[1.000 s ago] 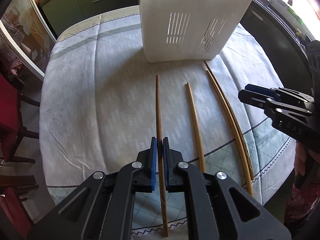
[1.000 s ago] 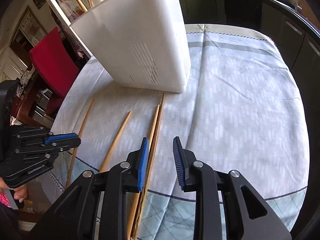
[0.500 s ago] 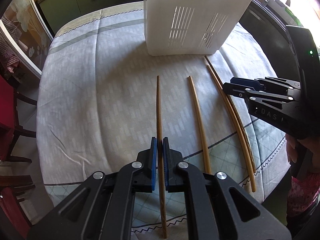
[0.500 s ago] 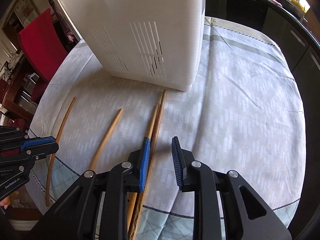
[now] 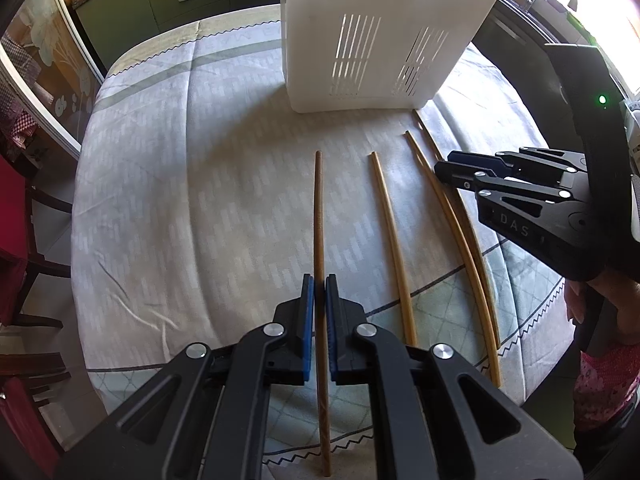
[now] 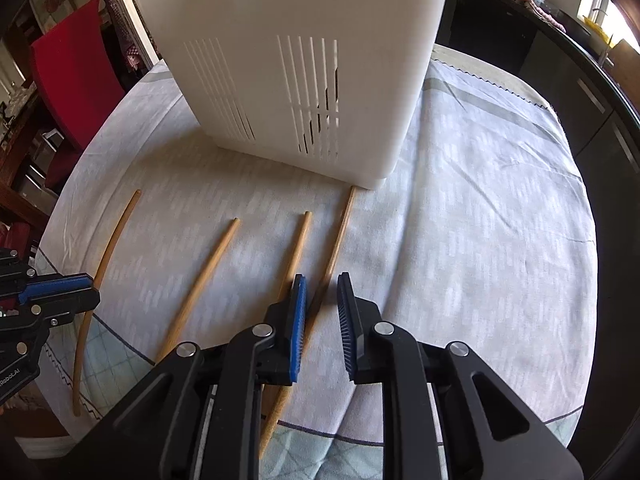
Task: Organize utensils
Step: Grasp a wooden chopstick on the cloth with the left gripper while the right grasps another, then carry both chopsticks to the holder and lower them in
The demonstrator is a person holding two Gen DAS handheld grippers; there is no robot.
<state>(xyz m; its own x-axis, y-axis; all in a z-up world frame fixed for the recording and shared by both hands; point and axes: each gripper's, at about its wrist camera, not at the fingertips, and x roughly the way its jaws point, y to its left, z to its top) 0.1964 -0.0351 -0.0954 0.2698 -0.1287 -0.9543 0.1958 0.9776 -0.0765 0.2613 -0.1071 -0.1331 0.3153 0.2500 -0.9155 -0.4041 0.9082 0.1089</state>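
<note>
Several wooden chopsticks lie side by side on the tablecloth in front of a white slotted utensil holder (image 5: 384, 36), which also shows in the right wrist view (image 6: 296, 64). My left gripper (image 5: 319, 282) is shut on the leftmost, darker chopstick (image 5: 319, 216), which also shows in the right wrist view (image 6: 108, 248). My right gripper (image 6: 321, 282) is open, its jaws astride the rightmost chopstick (image 6: 338, 232) just above the cloth. It also shows in the left wrist view (image 5: 452, 164). A lighter chopstick (image 5: 390, 232) lies between.
The round table (image 5: 168, 168) carries a pale patterned cloth with its front edge close to both grippers. A red chair (image 6: 72, 64) stands at the left. Dark cabinets (image 6: 560, 60) run behind and to the right.
My right gripper has moved forward toward the holder and shifted over the rightmost chopstick, still open. My left gripper stays shut on the leftmost chopstick.
</note>
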